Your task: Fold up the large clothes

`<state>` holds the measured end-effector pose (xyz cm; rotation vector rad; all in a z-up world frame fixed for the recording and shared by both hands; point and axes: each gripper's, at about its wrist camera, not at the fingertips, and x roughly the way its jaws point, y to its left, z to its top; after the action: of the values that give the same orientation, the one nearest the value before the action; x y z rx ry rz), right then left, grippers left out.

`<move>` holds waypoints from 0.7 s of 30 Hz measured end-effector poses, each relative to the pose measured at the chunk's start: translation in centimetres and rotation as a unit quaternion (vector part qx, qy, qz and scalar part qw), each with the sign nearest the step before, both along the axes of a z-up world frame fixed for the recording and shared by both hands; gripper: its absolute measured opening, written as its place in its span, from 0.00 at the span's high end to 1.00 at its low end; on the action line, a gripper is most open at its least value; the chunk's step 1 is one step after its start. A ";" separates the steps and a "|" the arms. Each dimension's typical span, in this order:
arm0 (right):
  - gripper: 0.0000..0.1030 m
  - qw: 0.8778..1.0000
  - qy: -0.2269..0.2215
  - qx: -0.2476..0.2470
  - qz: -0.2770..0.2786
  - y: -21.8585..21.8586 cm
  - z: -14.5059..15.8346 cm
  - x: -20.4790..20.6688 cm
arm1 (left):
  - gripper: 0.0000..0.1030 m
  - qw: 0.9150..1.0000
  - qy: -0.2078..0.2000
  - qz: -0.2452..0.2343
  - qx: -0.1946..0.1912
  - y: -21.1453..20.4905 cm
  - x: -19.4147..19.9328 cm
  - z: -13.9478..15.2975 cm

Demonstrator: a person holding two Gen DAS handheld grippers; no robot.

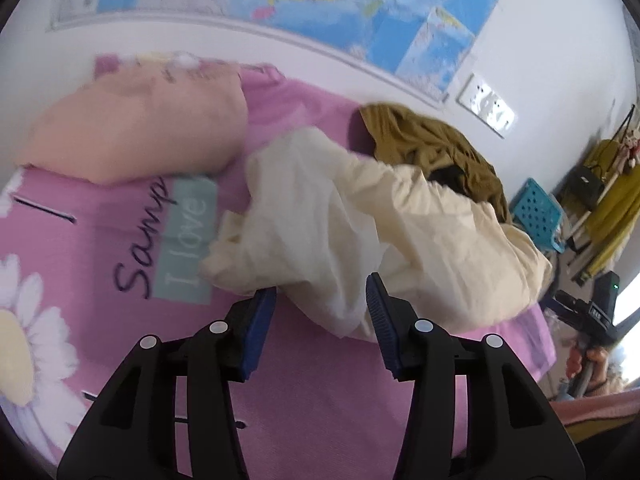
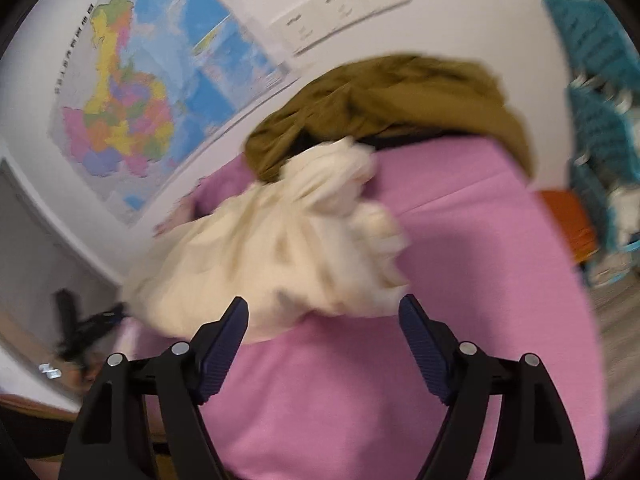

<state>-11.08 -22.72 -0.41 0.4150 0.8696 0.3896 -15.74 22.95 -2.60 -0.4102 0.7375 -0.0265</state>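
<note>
A crumpled cream garment point(image 1: 360, 224) lies on the pink bedsheet point(image 1: 320, 400). It also shows, blurred, in the right wrist view point(image 2: 280, 256). An olive-brown garment point(image 1: 440, 148) is heaped behind it against the wall, also in the right wrist view point(image 2: 380, 96). My left gripper point(image 1: 322, 296) is open, its blue pads either side of the cream garment's near edge, holding nothing. My right gripper point(image 2: 323, 312) is open and empty, just in front of the cream garment. The right gripper also appears at the bed's far right in the left wrist view point(image 1: 588, 312).
A peach pillow point(image 1: 132, 136) lies at the head of the bed. A map point(image 1: 320, 0) and wall sockets point(image 1: 486, 104) are on the white wall. A blue perforated basket point(image 1: 538, 208) and yellow items stand beside the bed; the basket also shows in the right wrist view point(image 2: 596, 120).
</note>
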 end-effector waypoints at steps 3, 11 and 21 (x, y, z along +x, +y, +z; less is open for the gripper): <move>0.45 0.999 -0.002 -0.039 -0.016 -0.1 -1.3 0.3 | 0.45 1.000 -0.007 0.005 0.030 -0.9 -0.2 0.7; 0.84 0.993 -0.035 -0.114 0.017 1.7 -3.1 1.6 | 0.38 0.995 0.039 0.025 0.091 -2.4 1.9 -1.2; 0.98 0.957 -0.094 -0.271 0.033 1.4 -1.9 5.0 | 0.49 0.991 0.087 0.049 0.085 -1.4 3.8 -2.7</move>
<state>-6.11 -21.31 -2.32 -0.1567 0.7666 0.2327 -11.96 21.53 -5.29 -0.2877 0.8833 0.1654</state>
